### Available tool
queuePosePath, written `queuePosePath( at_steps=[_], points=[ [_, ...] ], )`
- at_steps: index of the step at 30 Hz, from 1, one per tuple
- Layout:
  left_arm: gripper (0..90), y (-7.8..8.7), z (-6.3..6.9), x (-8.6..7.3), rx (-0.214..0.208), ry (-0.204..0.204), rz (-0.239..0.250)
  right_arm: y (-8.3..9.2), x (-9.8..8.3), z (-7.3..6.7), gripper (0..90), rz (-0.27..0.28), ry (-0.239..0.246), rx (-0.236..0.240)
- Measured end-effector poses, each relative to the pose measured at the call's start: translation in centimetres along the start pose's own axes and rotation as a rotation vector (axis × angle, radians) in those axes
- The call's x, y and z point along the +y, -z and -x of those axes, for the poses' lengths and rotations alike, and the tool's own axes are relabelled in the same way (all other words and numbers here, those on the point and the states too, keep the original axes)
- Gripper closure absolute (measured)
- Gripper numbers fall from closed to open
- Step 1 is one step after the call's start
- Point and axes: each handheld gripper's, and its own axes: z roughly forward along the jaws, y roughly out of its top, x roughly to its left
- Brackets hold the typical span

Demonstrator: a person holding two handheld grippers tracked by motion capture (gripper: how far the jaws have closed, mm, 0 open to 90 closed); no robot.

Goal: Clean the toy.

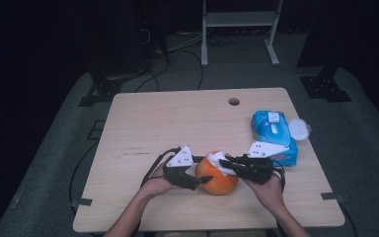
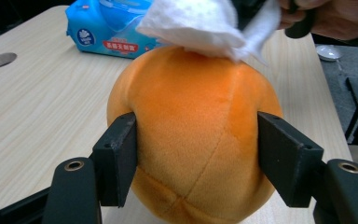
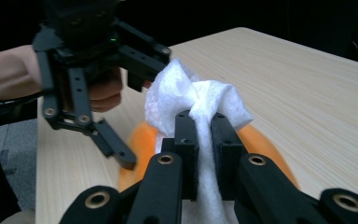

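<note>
Nearest the person, two forearms come in over the front edge of the table (image 1: 143, 123), each hand carrying a hand-held gripper. The left hand-held gripper (image 1: 202, 181) lies on its side, its jaws set on either flank of an orange plush ball (image 1: 218, 178). In the left gripper view the two black pads sit against the ball's (image 2: 191, 140) sides, the left pad dented slightly into the fuzzy fabric — a partly open grip that clasps the ball. The ball rests on the table near its front edge, roughly midway between the two hands.

The right hand-held gripper (image 1: 227, 163) reaches in from the other side, over the top of the ball. Its jaws are pinched tight on a white tissue (image 3: 200, 100), which bunches above the pads and trails down between them — the orange ball (image 3: 142, 140) shows just beneath. In the left gripper view the tissue (image 2: 200, 25) sits crumpled on the ball's crown, touching it.

Farther back, to the right, a blue pack of wipes (image 1: 272, 133) lies flat on the table, well apart from the ball, with a small white lid (image 1: 298, 129) at its far right corner. Beyond it, a round hole (image 1: 234, 101) is cut in the tabletop near the far edge.
</note>
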Motion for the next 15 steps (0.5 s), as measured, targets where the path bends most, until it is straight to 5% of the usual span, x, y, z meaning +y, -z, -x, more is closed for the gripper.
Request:
queuePosePath(
  at_steps=[6, 8, 11, 15],
  points=[
    [14.8, 0.1, -1.2, -0.7, 0.024, 0.146, 0.000, 0.4, -1.9, 1.8, 82.3, -0.054, -0.058, -0.036],
    [16.9, -0.1, -1.4, -0.9, 0.003, 0.176, 0.000, 0.5, -2.0, 2.0, 82.3, -0.055, -0.071, -0.037],
    [30.0, -0.1, -1.1, -1.0, 0.008, 0.136, 0.006, 0.5, -1.8, 1.6, 82.3, -0.054, -0.065, -0.036],
    [35.7, 0.1, -0.4, -0.1, 0.014, 0.039, 0.009, 0.2, -0.8, 0.4, 82.3, -0.007, -0.038, 0.015]
  ],
)
